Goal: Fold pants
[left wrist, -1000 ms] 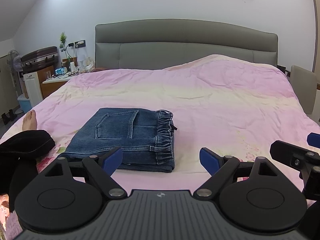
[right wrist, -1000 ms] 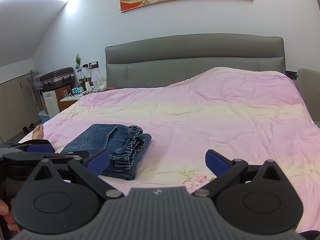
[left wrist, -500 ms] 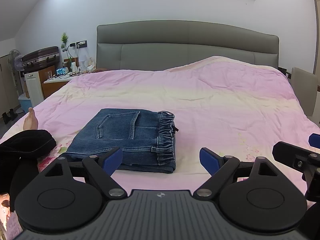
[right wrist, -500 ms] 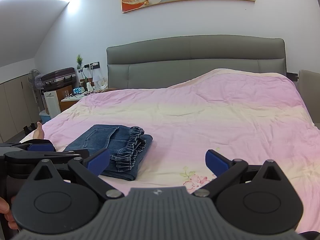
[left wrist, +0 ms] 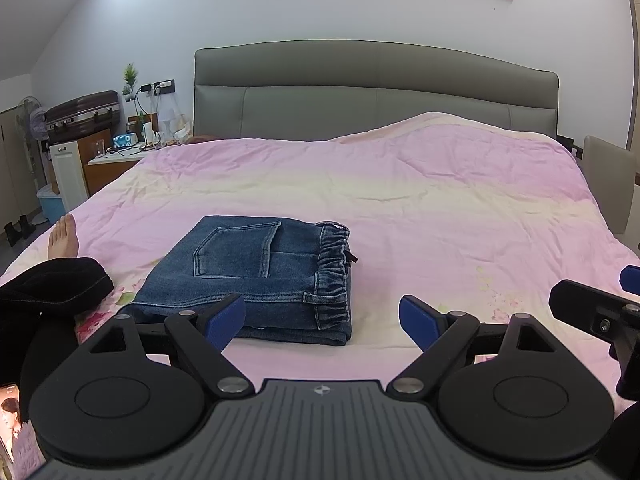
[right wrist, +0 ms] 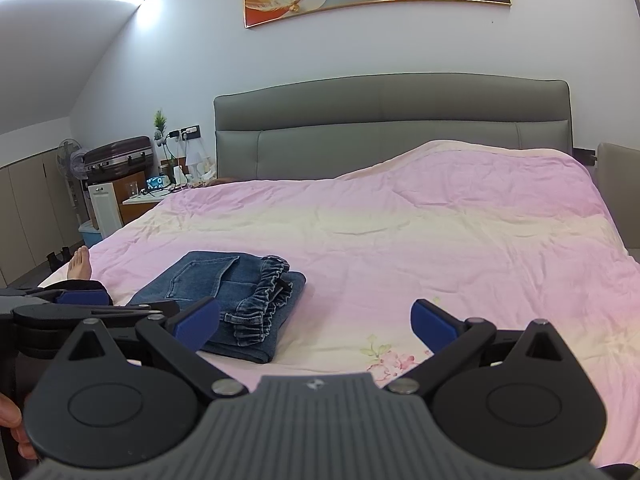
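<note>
On the near left of the bed [left wrist: 440, 208], folded jeans [left wrist: 256, 276] are seen lying flat.
Both the left hand-held gripper [left wrist: 322, 316] and right hand-held gripper [right wrist: 316, 320] are held apart, empty; the stack could be skewed if brushed.

Pink bed [left wrist: 440, 200], folded jeans [left wrist: 256, 272] on it

No readable text; small emblem on gripper body [left wrist: 320, 390], no letters.
</note>
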The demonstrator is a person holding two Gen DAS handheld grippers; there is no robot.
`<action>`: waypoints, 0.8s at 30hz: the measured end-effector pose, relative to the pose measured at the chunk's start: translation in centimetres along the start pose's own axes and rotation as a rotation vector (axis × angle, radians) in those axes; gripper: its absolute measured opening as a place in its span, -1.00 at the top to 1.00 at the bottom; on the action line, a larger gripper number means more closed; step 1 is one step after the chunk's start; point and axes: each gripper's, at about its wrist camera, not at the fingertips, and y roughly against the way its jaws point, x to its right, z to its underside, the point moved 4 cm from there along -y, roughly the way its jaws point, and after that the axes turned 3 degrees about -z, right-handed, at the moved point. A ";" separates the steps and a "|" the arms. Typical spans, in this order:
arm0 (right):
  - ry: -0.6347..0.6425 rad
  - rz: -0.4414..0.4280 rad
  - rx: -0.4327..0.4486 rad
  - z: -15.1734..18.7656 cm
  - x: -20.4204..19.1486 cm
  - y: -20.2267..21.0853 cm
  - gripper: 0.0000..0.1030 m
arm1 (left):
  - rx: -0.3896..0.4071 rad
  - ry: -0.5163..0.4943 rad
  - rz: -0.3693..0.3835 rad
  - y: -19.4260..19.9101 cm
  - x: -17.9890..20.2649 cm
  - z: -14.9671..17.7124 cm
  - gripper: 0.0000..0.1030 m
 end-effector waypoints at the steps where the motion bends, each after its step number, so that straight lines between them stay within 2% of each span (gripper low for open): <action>1: 0.000 0.000 0.000 0.0 0.0 0.0 -0.91 | 0.000 0.000 -0.001 0.0 0.0 0.0 -0.97; 24: -0.016 -0.007 -0.008 -0.3 0.1 0.1 -0.91 | -0.016 0.009 -0.004 0.0 0.2 0.0 -0.97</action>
